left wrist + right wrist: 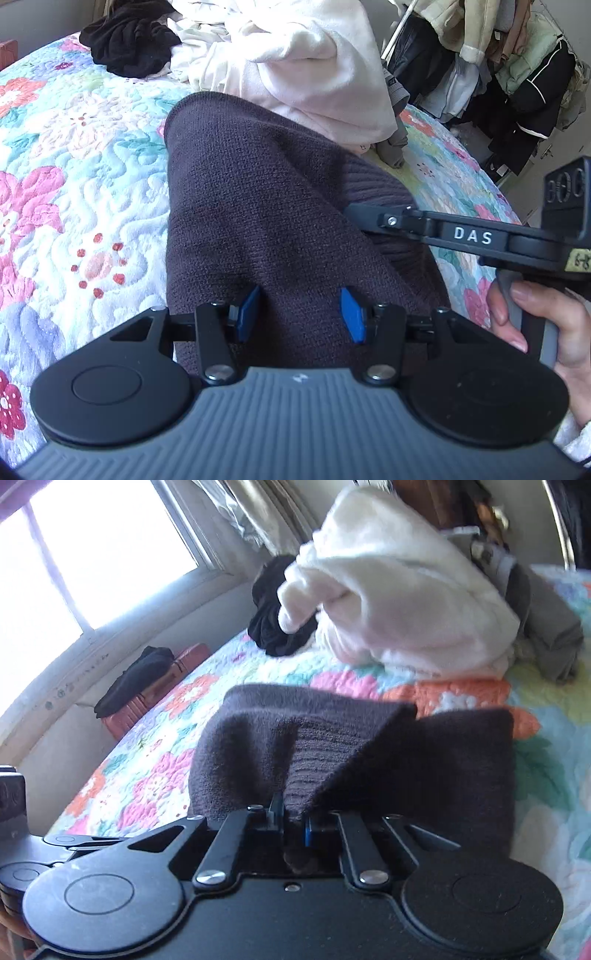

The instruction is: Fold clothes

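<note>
While the left claw (301,314) stands half open, its blue pads (248,314) sit on either side of a raised ridge of the dark purple knit garment (258,206); whether they press the cloth I cannot tell, since a gap shows beside each pad. The right claw (293,823) is clenched on a fold of the same garment (406,760), and a bit of cloth pokes out behind its pads. This garment lies on the floral quilt (74,184) of the bed, partly lifted. In the left wrist view the right claw reaches in from the right, held by a hand (546,325) that the frame edge cuts off. Farther back lie a white fleece garment (399,598), a black crumpled garment (129,44) and grey clothing (546,627). The right wrist view is blurred, so the far pile is hard to make out.
</note>
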Demonstrator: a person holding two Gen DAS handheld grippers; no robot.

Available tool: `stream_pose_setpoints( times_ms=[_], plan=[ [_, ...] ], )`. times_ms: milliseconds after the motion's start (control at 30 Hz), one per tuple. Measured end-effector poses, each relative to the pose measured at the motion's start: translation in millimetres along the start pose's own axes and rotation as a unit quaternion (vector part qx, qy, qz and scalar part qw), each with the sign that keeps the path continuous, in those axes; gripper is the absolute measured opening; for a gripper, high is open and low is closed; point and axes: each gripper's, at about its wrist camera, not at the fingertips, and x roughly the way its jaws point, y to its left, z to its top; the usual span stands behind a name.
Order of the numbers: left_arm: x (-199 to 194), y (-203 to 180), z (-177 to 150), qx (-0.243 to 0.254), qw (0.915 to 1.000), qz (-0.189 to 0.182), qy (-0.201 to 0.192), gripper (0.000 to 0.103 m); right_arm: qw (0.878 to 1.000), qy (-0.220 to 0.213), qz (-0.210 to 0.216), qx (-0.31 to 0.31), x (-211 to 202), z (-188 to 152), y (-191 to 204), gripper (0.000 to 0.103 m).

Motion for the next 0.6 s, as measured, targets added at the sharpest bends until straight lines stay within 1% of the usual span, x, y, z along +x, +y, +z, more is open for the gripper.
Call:
stream_pose_setpoints(
  times_ms=[33,67,133,167,200,233,267,300,333,367,400,433,467,500,533,567,600],
  plan=[
    [-4,-5,-1,0.012,0.9999,-0.001,-0.007,0.047,0.999,-0.024,-0.014,-0.022,-12,0,8,0.01],
    [-9,-12,-2,0.025,0.9996,-0.009,-0.013,0.047,0.997,-0.05,-0.033,-0.049,-27,0,19,0.01],
    [-18,-27,-5,0.045,0.9979,-0.043,-0.022,0.047,0.988,-0.1,-0.072,-0.097,-65,-3,39,0.009],
    [-21,-37,-5,0.051,0.9962,-0.067,-0.023,0.047,0.982,-0.119,-0.091,-0.112,-82,-5,46,0.009],
    [-24,-46,-6,0.058,0.9939,-0.091,-0.024,0.047,0.977,-0.135,-0.111,-0.123,-94,-10,51,0.009],
    [-27,-56,-6,0.065,0.9917,-0.108,-0.023,0.047,0.972,-0.146,-0.132,-0.129,-104,-15,55,0.009],
    [-26,-66,-6,0.074,0.9907,-0.112,-0.018,0.047,0.966,-0.158,-0.152,-0.136,-113,-21,58,0.009],
    [-26,-72,-6,0.082,0.9904,-0.11,-0.016,0.047,0.961,-0.157,-0.174,-0.146,-113,-26,56,0.009],
    [-25,-77,-6,0.088,0.9902,-0.107,-0.018,0.047,0.957,-0.146,-0.196,-0.158,-104,-30,49,0.009],
    [-23,-79,-6,0.089,0.991,-0.098,-0.017,0.047,0.954,-0.124,-0.213,-0.168,-91,-33,39,0.009],
    [-19,-77,-5,0.083,0.9931,-0.082,-0.013,0.048,0.961,-0.086,-0.214,-0.151,-74,-35,21,0.009],
    [-14,-72,-5,0.071,0.9956,-0.061,-0.004,0.048,0.972,-0.041,-0.203,-0.114,-56,-35,-1,0.009],
    [-7,-62,-5,0.05,0.9978,-0.042,0.012,0.048,0.981,-0.014,-0.184,-0.066,-46,-37,-20,0.01],
    [0,-49,-6,0.026,0.9987,-0.034,0.029,0.044,0.987,-0.003,-0.16,-0.01,-41,-39,-38,0.011],
    [7,-37,-8,0.005,0.9985,-0.036,0.042,0.044,0.99,0.008,-0.135,0.048,-37,-41,-55,0.012],
    [12,-29,-11,-0.004,0.9976,-0.049,0.048,0.044,0.989,0.016,-0.113,0.089,-35,-41,-67,0.014],
    [15,-26,-13,0.002,0.9972,-0.054,0.052,0.043,0.988,0.021,-0.094,0.118,-35,-41,-76,0.018]
  ],
)
